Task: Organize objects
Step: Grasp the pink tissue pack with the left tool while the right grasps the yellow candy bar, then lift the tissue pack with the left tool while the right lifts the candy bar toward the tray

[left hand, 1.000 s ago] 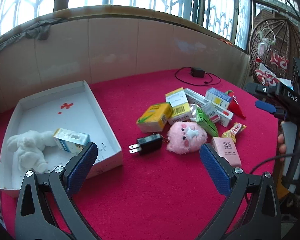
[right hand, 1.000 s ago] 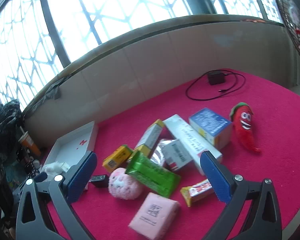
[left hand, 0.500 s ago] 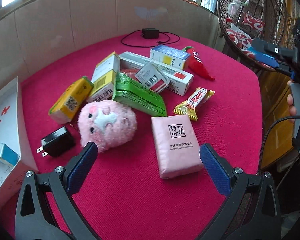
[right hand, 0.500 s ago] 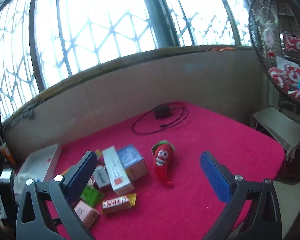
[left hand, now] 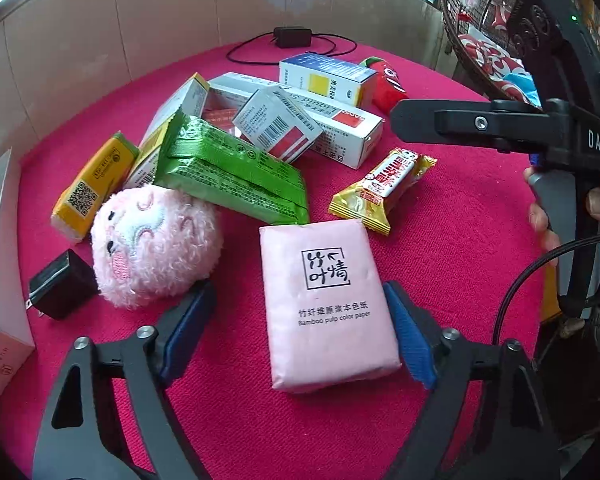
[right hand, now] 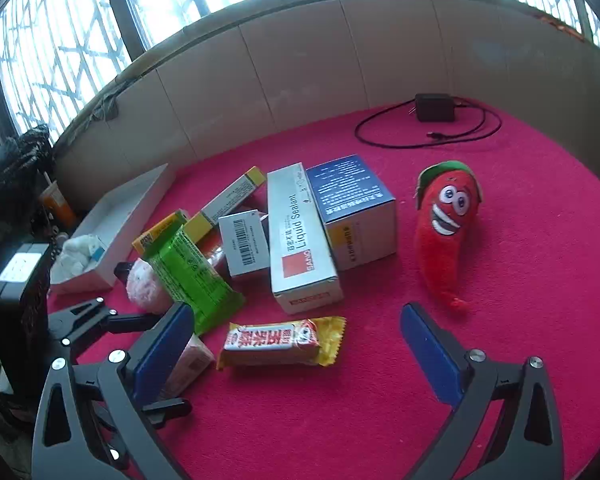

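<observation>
- Your left tongs (left hand: 296, 324) have just been closing around the pink tissue pack (left hand: 326, 304), not yet pinching; it lies at six o'clock on the tabletop (left hand: 452, 264).
- Right tongs (right hand: 296, 356) gape wide, empty.
- The soft pack may squash and slip out.

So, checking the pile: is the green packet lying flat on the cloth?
No, the green packet leans tilted against the boxes behind it.
</observation>
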{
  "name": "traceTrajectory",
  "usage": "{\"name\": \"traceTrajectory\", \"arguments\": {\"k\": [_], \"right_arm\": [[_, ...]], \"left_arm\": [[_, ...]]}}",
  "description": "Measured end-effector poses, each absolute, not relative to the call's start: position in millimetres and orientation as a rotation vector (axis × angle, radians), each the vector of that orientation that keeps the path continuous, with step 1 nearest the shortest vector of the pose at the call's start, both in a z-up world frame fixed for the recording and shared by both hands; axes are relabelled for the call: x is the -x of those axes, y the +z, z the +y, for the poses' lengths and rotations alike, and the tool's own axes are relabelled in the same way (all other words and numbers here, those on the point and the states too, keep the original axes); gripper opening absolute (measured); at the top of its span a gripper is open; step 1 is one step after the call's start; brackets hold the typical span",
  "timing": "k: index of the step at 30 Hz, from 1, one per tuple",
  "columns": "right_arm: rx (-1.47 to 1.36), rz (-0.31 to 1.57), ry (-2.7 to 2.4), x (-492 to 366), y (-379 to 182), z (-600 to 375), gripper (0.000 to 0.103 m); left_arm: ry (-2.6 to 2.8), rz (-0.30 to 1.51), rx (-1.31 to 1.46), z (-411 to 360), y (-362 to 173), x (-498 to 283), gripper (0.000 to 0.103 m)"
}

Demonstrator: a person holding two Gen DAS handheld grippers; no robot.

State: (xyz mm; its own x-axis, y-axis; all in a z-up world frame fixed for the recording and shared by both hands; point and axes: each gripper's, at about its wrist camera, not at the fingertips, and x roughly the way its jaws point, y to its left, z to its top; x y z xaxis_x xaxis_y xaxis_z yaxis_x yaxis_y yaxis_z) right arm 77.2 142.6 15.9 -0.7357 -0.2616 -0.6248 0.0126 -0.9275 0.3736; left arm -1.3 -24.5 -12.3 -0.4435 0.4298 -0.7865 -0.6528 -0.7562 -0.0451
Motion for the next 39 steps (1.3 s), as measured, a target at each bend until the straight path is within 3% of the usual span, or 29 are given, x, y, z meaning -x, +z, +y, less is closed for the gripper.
{"name": "traceTrajectory", "arguments": {"k": [4, 7, 17, 21, 25, 26, 28, 29, 39], "right_arm": [[-1.08, -0.616, -2.596, -55, -1, 137, 0.103], [-1.103, -0.582, -2.544, -54, -7, 126, 0.103], [-1.143, -0.293, -2.559, -87, 1, 106, 0.101], [-1.186, -0.153, -2.556, -70, -1, 89, 0.068], [-1.216, 0.032, -2.58, -70, -6, 72, 0.063], [-1.22, 0.053, -2.592, -72, -6, 71, 0.057], [-1.226, 0.078, -2.611, -76, -6, 71, 0.041], [-1.227, 0.091, -2.617, -79, -5, 71, 0.02], [-1.176, 0.091, -2.709, -111, 6, 65, 0.019]], "left_arm": [[2.21, 0.341, 1.086, -36, -13, 1, 0.066], [2.208, 0.332, 1.075, -45, -12, 0, 0.058], [2.197, 0.311, 1.039, -51, -7, 0, 0.055], [2.201, 0.294, 1.066, -52, -9, 4, 0.055], [2.193, 0.277, 1.072, -55, -9, 4, 0.055], [2.192, 0.28, 1.068, -54, -9, 3, 0.054], [2.197, 0.293, 1.059, -53, -8, 1, 0.05], [2.2, 0.302, 1.054, -52, -8, 0, 0.05], [2.264, 0.364, 0.901, -55, 6, -22, 0.05]]}}
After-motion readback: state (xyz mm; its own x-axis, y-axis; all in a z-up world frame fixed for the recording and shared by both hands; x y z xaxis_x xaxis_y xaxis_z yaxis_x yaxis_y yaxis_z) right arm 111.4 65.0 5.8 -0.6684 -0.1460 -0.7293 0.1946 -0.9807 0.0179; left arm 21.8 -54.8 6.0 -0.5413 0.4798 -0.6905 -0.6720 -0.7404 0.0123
